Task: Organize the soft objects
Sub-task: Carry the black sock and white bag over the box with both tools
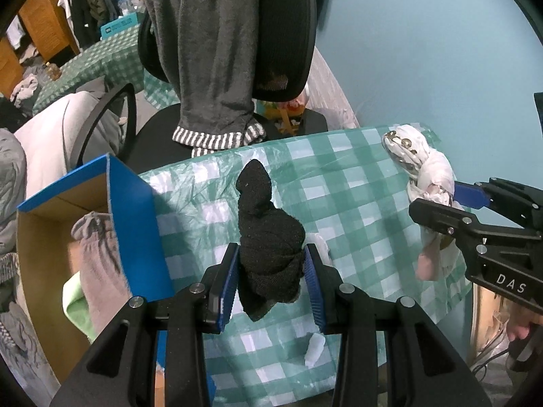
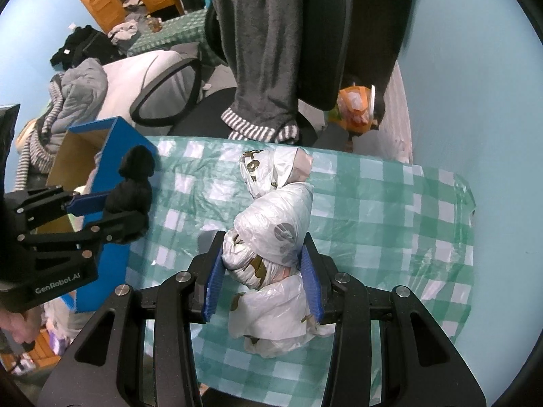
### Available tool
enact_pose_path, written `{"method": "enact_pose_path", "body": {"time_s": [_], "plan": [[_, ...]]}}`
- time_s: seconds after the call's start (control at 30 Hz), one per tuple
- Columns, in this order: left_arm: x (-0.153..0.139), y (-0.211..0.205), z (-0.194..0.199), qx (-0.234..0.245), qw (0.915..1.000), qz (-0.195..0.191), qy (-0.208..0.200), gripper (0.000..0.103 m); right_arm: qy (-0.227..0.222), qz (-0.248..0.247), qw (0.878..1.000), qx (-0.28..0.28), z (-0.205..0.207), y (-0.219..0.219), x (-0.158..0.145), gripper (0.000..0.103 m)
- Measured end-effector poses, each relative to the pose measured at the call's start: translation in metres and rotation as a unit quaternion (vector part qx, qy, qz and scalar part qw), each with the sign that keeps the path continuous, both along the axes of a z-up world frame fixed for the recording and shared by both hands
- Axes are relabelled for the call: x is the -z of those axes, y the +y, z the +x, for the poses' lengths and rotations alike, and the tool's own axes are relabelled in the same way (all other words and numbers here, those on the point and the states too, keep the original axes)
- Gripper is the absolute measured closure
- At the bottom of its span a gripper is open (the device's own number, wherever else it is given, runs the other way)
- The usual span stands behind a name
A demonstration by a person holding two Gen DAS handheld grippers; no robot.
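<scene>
One black sock (image 1: pixel 268 244), one white bundle (image 2: pixel 271 237), one box (image 1: pixel 132 224)

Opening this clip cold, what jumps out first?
Each hand-held gripper is clamped on a bundle above the green checked tablecloth: the left hand-held gripper holds a black sock roll, the right hand-held gripper a white plastic-bag bundle. A blue cardboard box holding clothes sits at the table's left.

black sock (image 1: pixel 268 244), white bundle (image 2: pixel 271 254), both gripped
</scene>
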State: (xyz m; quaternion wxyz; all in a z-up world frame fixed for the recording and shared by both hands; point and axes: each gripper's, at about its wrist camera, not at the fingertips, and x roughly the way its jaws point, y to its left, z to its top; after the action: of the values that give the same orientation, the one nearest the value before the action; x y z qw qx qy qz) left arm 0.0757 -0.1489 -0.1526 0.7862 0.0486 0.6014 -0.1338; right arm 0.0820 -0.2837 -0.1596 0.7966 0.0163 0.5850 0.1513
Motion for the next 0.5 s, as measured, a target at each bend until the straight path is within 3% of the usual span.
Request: {"method": "enact_pose_path", "body": {"time_s": [0.5], "plan": [[-0.027, 0.033, -0.034, -0.035, 0.9992, -0.006, -0.016, 0.065, -0.018, 0.012, 0.999, -0.029, -0.019, 0.023, -0.034, 0.062]]}}
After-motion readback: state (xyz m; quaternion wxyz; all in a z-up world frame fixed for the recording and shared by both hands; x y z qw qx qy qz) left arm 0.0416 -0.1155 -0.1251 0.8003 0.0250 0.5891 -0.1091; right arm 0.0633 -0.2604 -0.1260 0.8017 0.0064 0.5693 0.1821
